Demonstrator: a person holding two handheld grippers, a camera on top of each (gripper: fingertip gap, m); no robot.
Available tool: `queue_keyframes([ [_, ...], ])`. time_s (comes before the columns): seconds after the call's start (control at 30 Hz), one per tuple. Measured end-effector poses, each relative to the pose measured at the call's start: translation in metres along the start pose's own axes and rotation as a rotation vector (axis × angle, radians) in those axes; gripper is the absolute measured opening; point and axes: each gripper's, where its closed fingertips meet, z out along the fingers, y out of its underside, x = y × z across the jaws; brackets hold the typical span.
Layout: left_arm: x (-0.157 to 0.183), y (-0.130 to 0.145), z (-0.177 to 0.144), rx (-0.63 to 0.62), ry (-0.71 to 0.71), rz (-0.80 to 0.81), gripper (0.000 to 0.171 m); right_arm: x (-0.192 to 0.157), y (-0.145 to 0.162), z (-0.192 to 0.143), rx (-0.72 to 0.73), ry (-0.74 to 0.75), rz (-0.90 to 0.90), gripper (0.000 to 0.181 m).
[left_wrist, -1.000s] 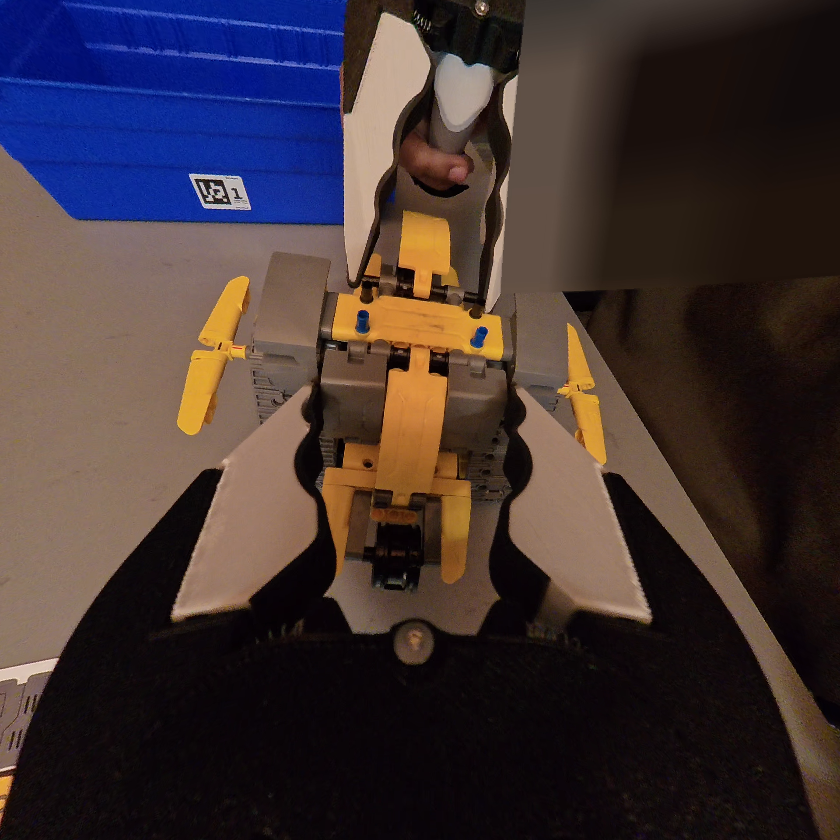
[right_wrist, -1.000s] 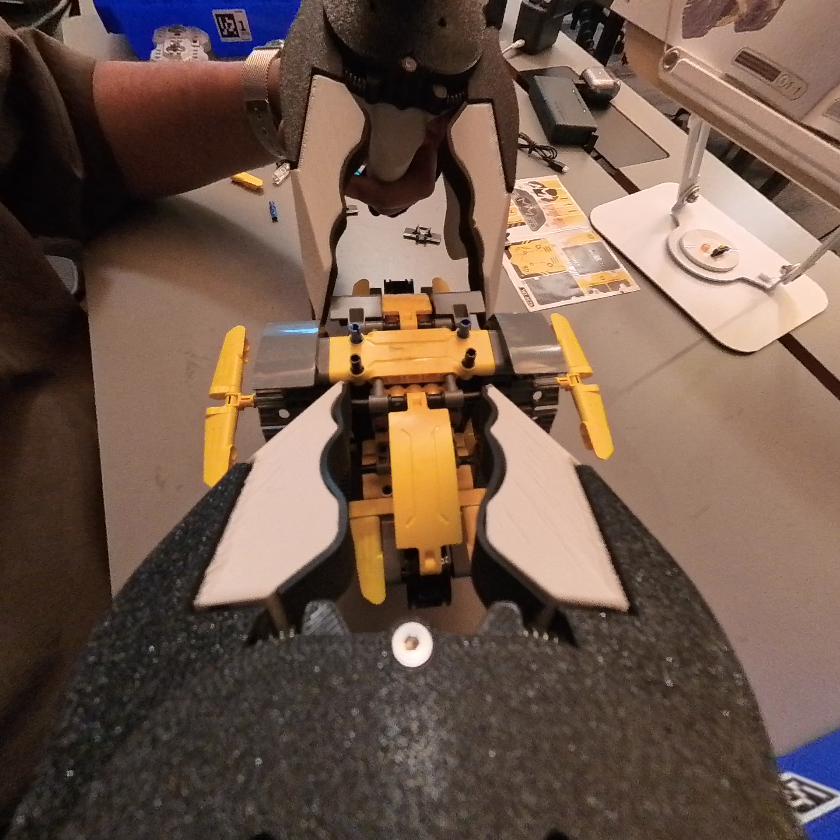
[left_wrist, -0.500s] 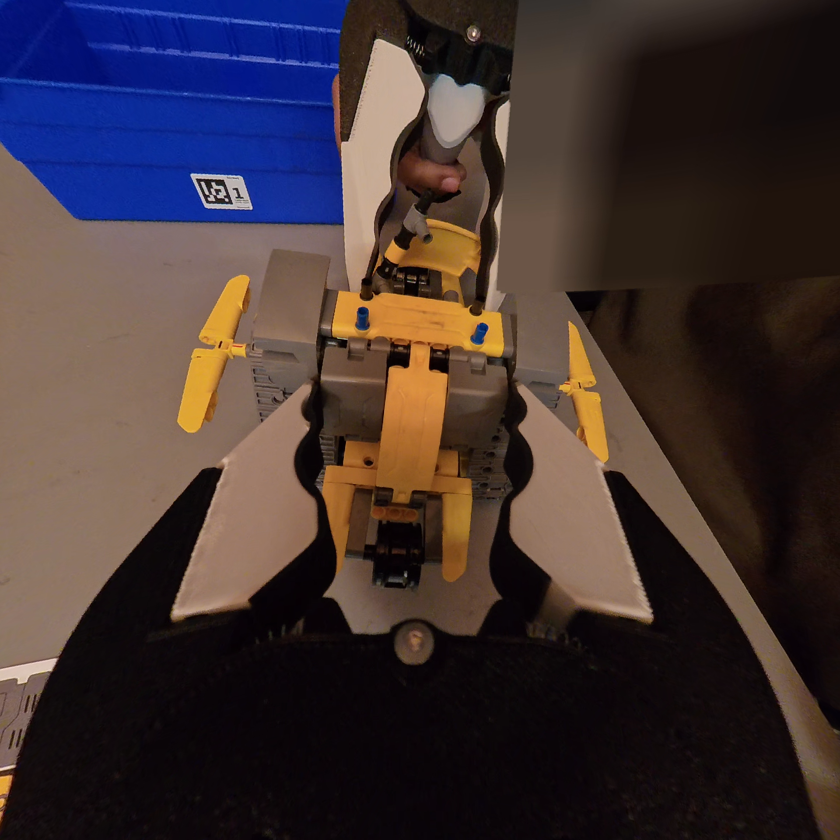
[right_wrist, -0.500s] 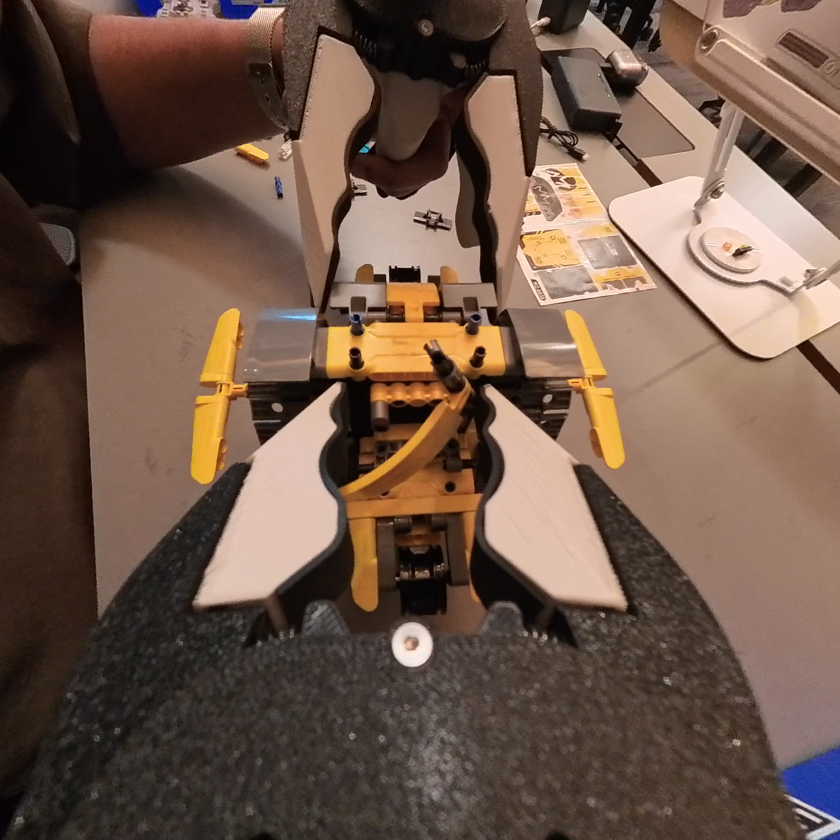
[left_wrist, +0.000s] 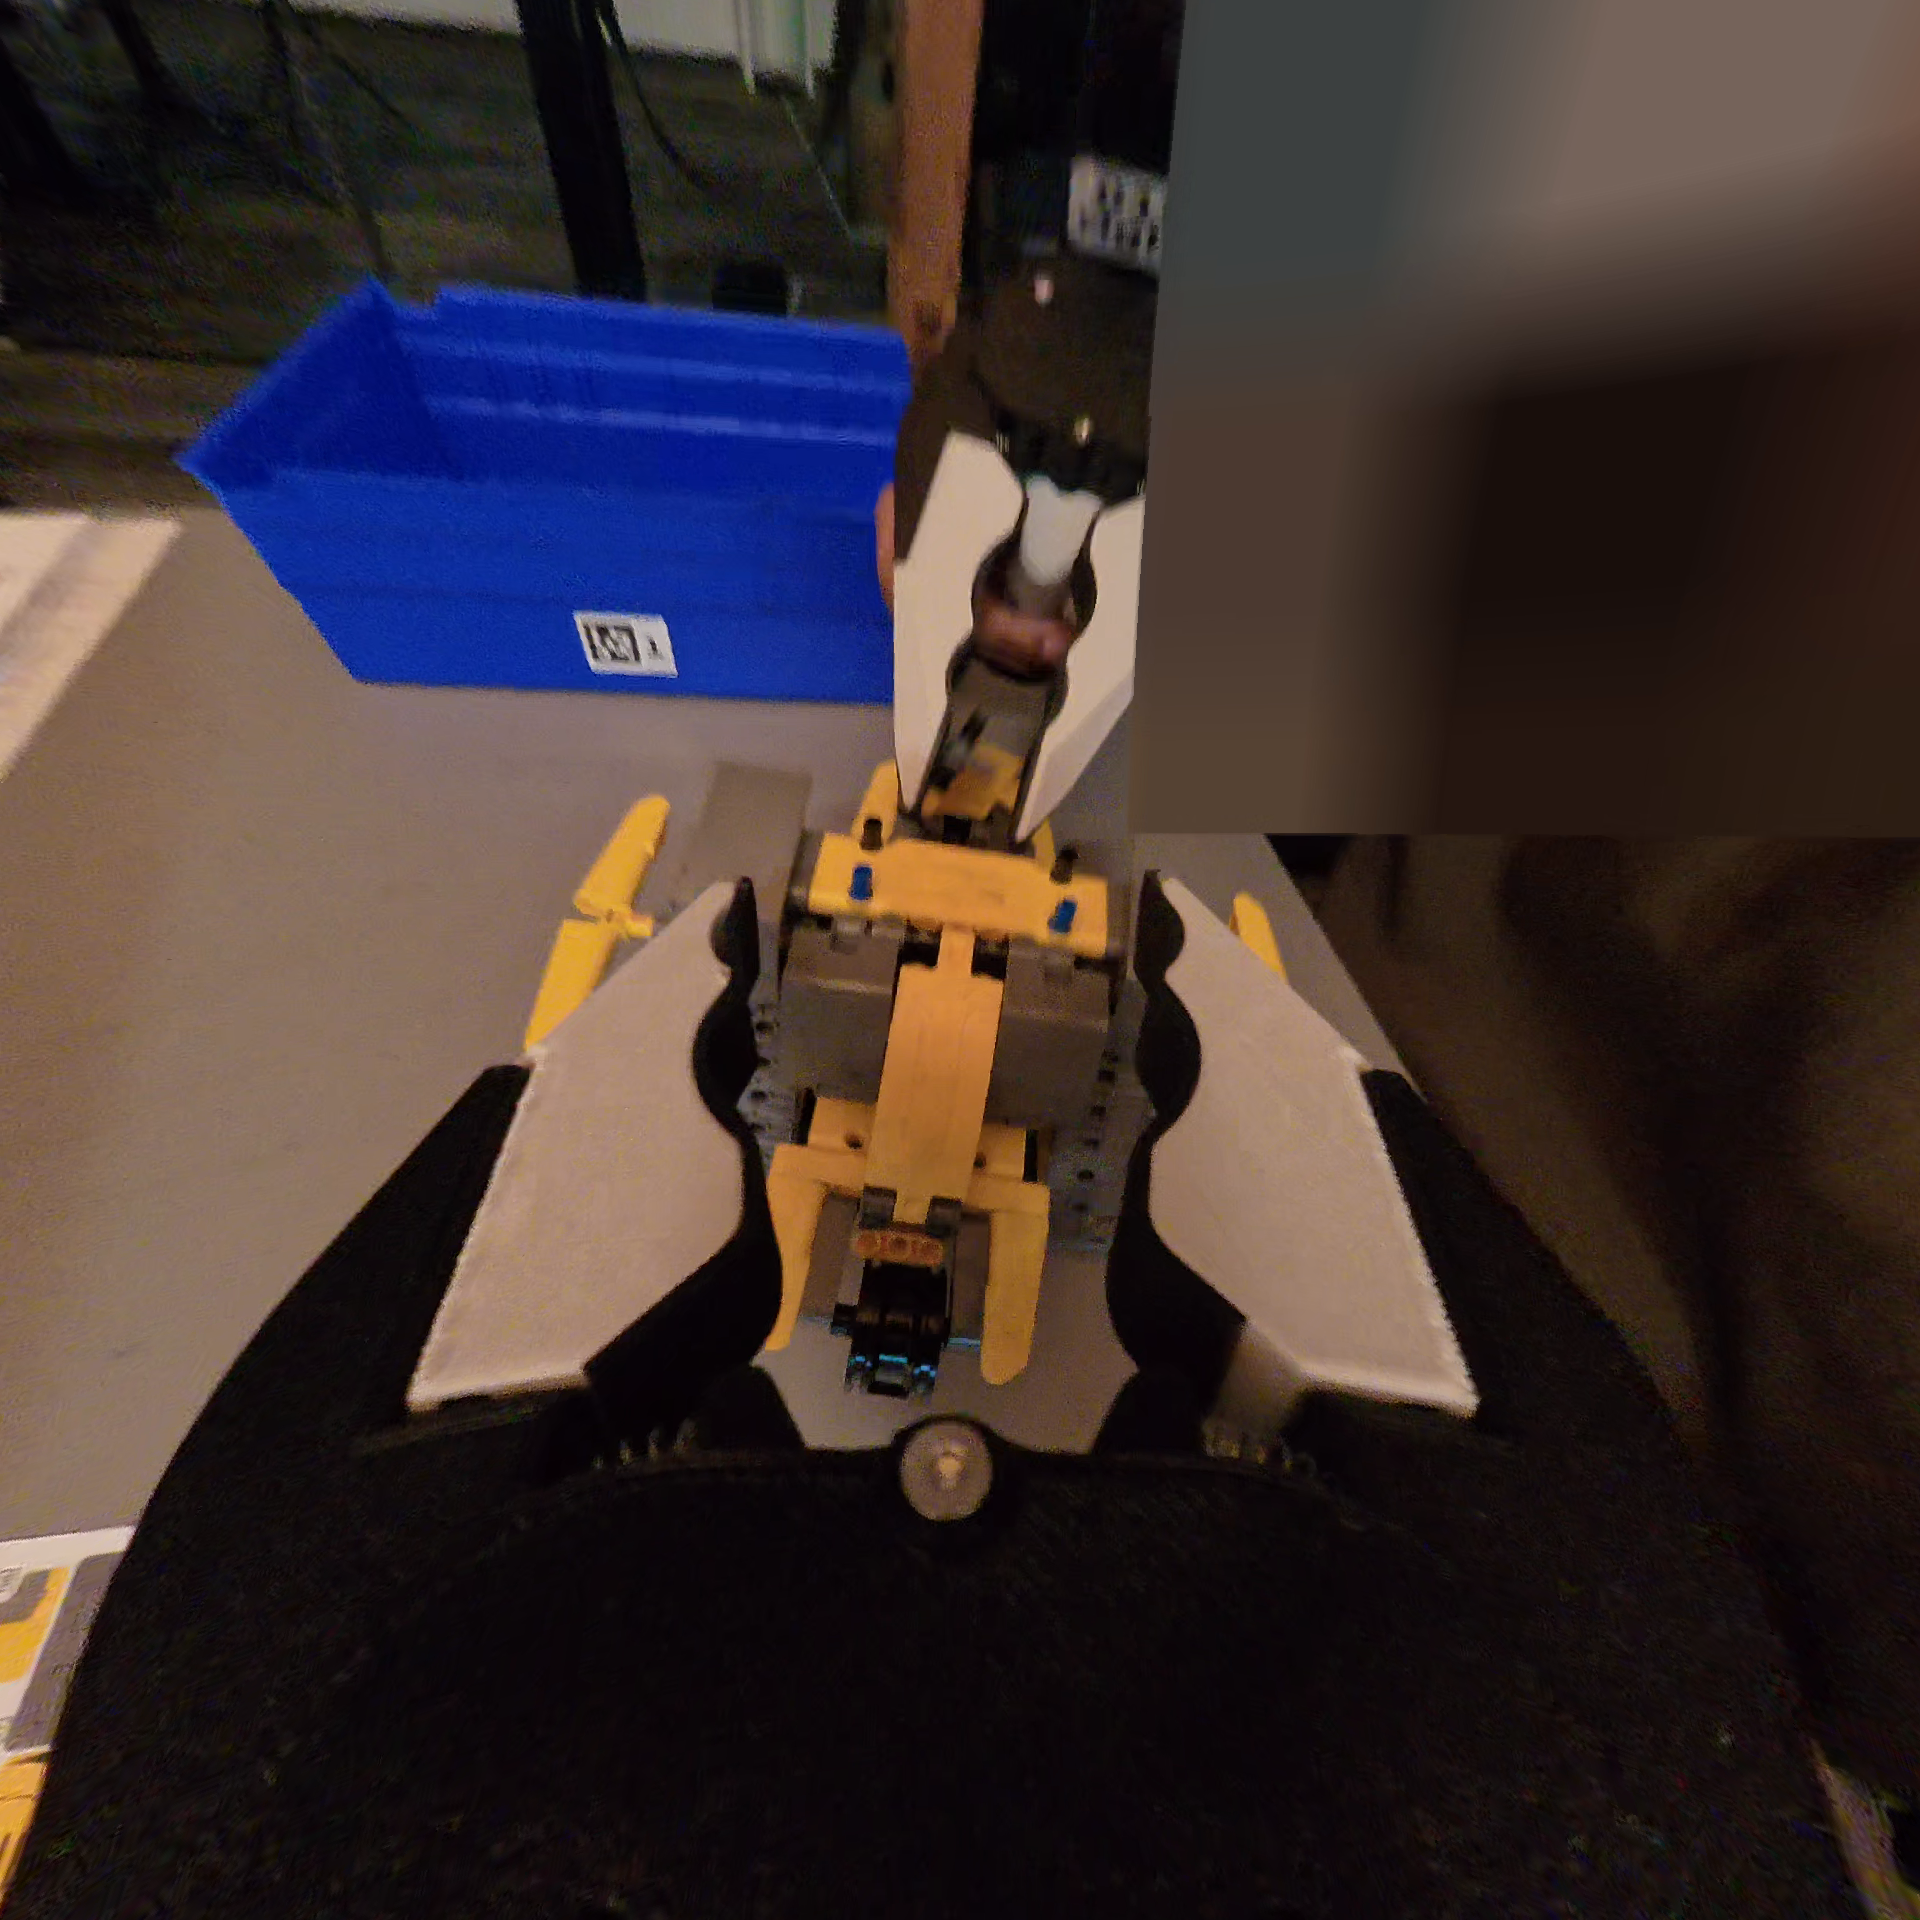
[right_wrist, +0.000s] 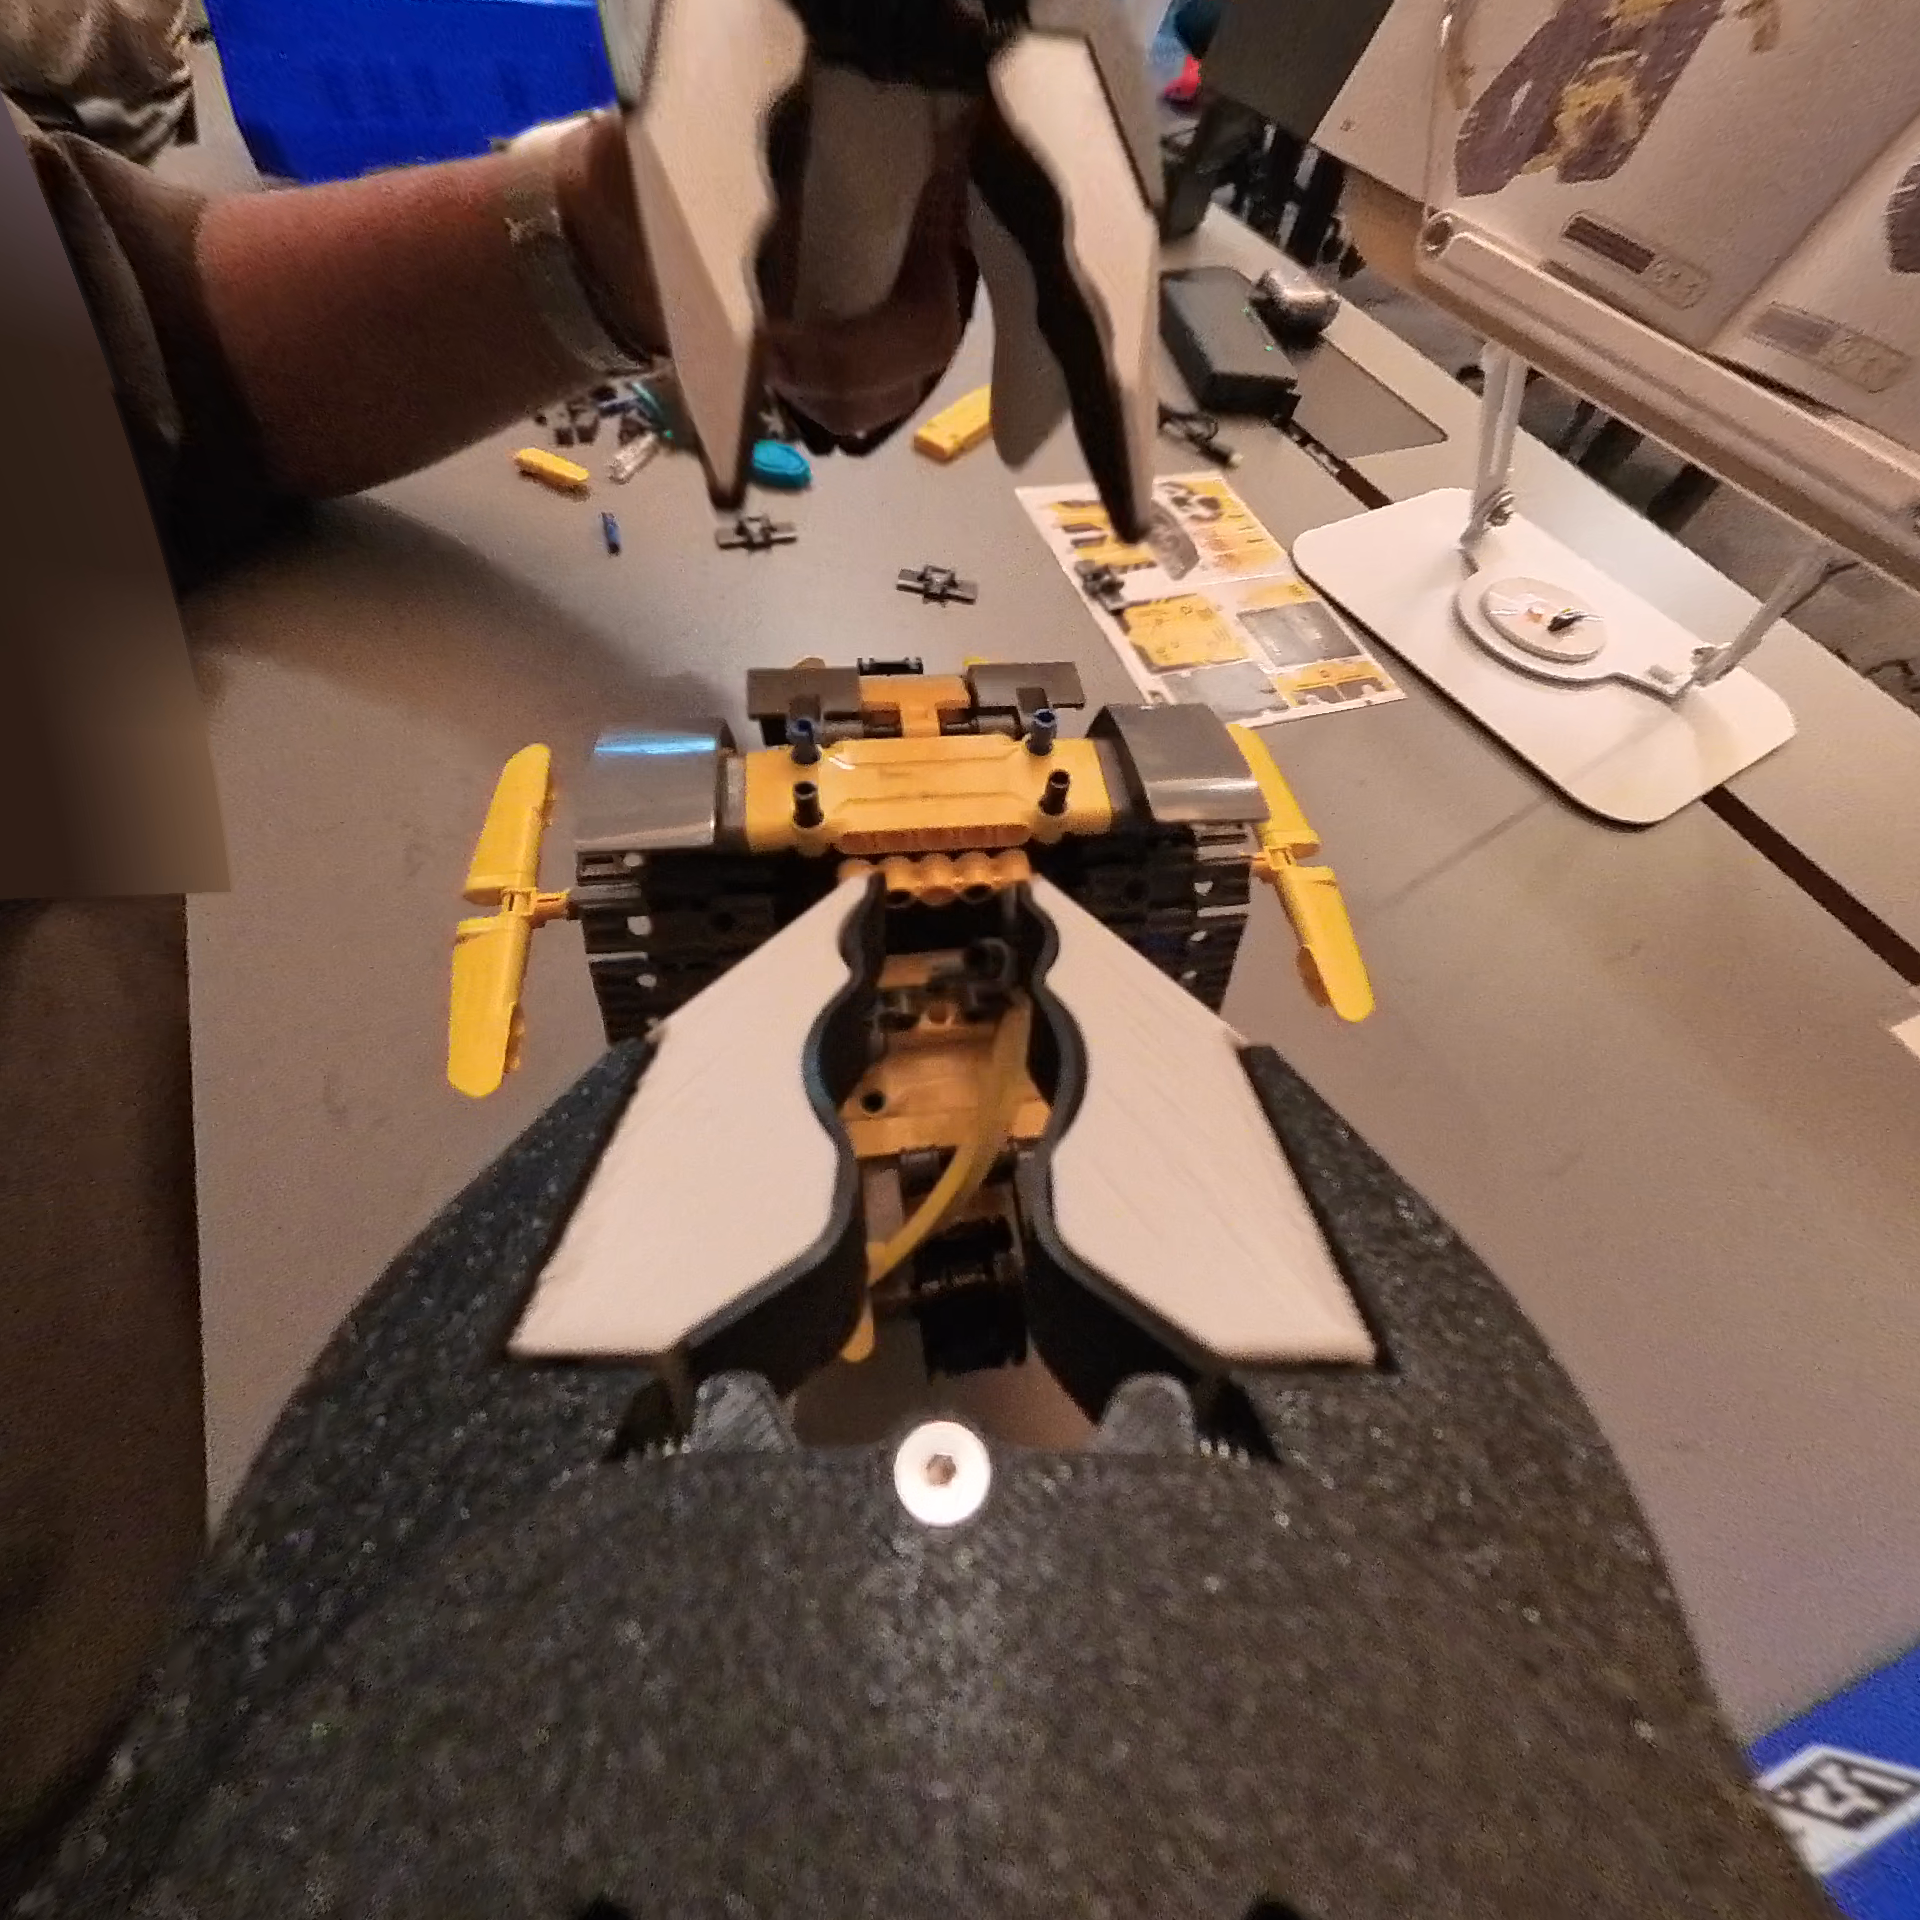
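A yellow, grey and black brick-built tracked vehicle stands on the grey table. It also shows in the left wrist view. My right gripper is at one end of it, jaws narrowed on a thin yellow curved panel that stands on edge between them. The right gripper also shows in the left wrist view. My left gripper is open, its fingers spread wider than the vehicle. In the right wrist view the left gripper hangs raised above the table beyond the vehicle, touching nothing.
A blue bin stands at the table's back. An instruction sheet, a white stand base, a black box and small loose pieces lie past the vehicle. A forearm reaches in. The table edge runs close by. Left tips to right tips: about 7 cm.
The yellow panel swung up off the vehicle and my right gripper narrowed on it. My left gripper let go of the vehicle and rose away from it.
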Motion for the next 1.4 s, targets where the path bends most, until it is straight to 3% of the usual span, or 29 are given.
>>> queue_keyframes([
  [0.13,0.001,-0.021,-0.008,0.039,-0.090,0.022,0.070,0.005,0.001,-0.005,0.028,0.034,0.040,0.018],
  [0.3,0.018,-0.026,0.002,0.022,-0.090,0.042,0.070,0.005,-0.006,-0.018,0.085,0.030,0.115,0.048],
  [0.47,0.025,-0.029,0.009,-0.006,-0.122,0.065,0.069,0.012,0.002,-0.030,0.056,0.056,0.160,0.050],
  [0.67,0.031,-0.036,0.018,0.007,-0.136,0.018,0.069,0.016,0.031,-0.012,-0.103,0.090,0.075,0.036],
  [0.77,0.036,-0.032,0.024,-0.016,-0.150,0.002,0.069,0.019,0.026,-0.009,-0.104,0.112,0.044,0.011],
  [0.8,0.036,-0.031,0.026,-0.027,-0.162,0.000,0.069,0.021,0.022,-0.011,-0.092,0.132,0.031,0.002],
  [0.9,0.036,-0.028,0.028,-0.037,-0.209,-0.016,0.069,0.025,0.001,-0.026,-0.009,0.215,-0.034,0.001],
  [1.03,0.032,-0.037,0.031,0.035,-0.251,-0.116,0.071,0.012,-0.044,-0.054,0.180,0.374,-0.276,0.001],
  [1.2,0.049,-0.052,0.044,0.137,-0.118,-0.274,0.065,-0.018,-0.081,-0.073,0.268,0.569,-0.610,0.002],
  [1.4,0.083,-0.077,0.038,0.330,0.207,-0.441,0.053,-0.032,-0.089,-0.074,0.243,0.646,-0.762,0.001],
])
